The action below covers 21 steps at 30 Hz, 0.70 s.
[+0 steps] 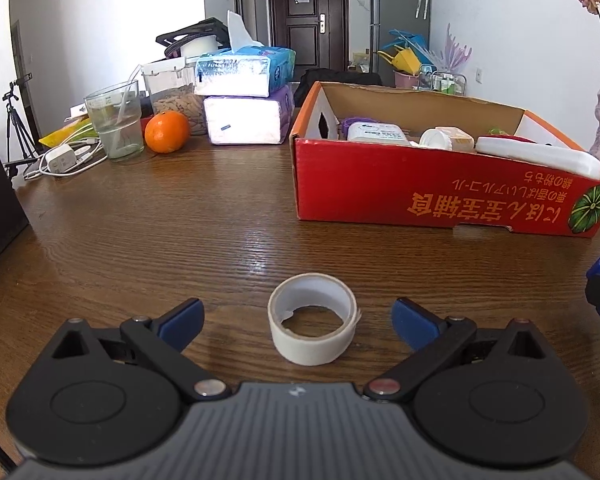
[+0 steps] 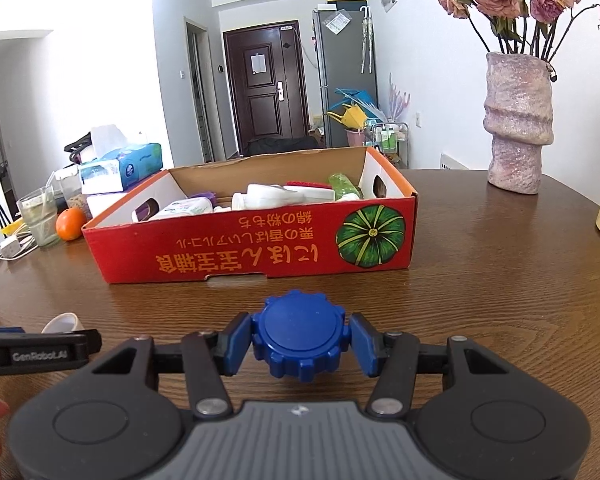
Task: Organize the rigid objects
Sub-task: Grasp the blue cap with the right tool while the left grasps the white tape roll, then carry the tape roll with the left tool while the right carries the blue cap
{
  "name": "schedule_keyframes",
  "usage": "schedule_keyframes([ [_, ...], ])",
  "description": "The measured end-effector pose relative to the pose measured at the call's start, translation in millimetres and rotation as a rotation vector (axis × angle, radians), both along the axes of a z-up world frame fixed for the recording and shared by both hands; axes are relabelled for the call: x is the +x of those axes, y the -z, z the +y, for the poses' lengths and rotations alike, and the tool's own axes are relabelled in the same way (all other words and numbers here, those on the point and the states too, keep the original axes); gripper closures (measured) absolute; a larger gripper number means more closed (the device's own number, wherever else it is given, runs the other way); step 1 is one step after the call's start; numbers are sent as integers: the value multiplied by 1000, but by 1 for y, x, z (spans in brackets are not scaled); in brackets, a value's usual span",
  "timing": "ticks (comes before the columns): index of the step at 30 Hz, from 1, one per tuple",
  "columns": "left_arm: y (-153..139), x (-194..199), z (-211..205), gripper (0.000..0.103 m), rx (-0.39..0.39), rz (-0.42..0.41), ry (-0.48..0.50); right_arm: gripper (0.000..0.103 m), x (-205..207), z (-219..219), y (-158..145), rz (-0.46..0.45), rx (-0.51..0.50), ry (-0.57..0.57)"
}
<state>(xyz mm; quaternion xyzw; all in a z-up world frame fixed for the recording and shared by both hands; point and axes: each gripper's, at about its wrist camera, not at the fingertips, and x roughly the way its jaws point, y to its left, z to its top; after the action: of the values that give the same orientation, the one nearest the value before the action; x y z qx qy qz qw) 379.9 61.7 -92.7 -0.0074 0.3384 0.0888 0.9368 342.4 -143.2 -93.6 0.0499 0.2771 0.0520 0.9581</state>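
Right hand-held gripper (image 2: 300, 340) is clamped on the blue knob-shaped lid (image 2: 300, 338), pads on its ribbed sides, held above the surface (image 2: 480, 300). Red cardboard box (image 2: 252, 248) sits at 12 o'clock from it, already holding bottles. Left hand-held gripper (image 1: 298, 320) has its fingers spread wide, nothing gripped; tape roll (image 1: 314, 322) lies on the surface between the blue tips, touching neither. Risks: ribbed round lid could rotate or slip out if carried tilted; tape roll is light, so an off-centre close would likely shove it rather than grab it.
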Motion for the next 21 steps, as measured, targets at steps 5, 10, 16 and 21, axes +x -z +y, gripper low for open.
schedule_keyframes([
  [5,2,1,-4,25,9,7,21,51,-1,1,0,-1,-3,-1],
  [10,2,0,-1,52,-17,12,39,51,-2,2,-1,-4,-8,-6],
  [16,0,-3,0,57,-11,14,38,51,-4,3,-2,-10,-7,-11],
  [21,-1,-5,2,57,-14,8,34,51,-5,3,-3,-17,-6,-19],
])
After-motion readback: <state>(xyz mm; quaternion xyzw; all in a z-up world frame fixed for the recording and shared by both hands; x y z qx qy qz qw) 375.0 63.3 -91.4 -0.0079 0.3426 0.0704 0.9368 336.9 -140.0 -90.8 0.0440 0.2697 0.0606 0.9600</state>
